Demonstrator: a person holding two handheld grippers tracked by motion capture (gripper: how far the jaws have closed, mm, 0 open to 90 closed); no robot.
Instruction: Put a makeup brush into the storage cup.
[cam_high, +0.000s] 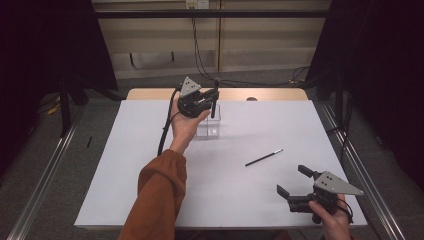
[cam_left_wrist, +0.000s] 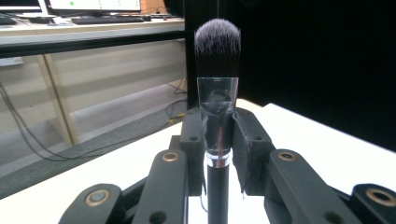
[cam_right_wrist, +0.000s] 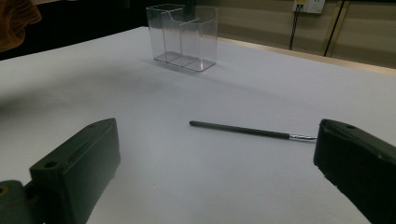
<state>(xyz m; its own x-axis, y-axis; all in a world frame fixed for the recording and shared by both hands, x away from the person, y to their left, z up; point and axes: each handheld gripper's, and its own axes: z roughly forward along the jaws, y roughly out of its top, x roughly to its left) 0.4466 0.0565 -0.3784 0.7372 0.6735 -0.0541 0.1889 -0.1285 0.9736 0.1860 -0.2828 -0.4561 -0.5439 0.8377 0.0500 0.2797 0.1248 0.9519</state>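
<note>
A left gripper holds a dark makeup brush upright above a clear plastic organizer near the far edge of a white table. A thin brush lies right of centre. By the near right corner, the right gripper rests with jaws apart.

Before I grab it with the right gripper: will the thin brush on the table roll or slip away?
The thin brush looks round and slender, so it may roll if nudged sideways. It lies flat on the smooth table, so the right gripper may struggle to get under it. It is probably light.
</note>
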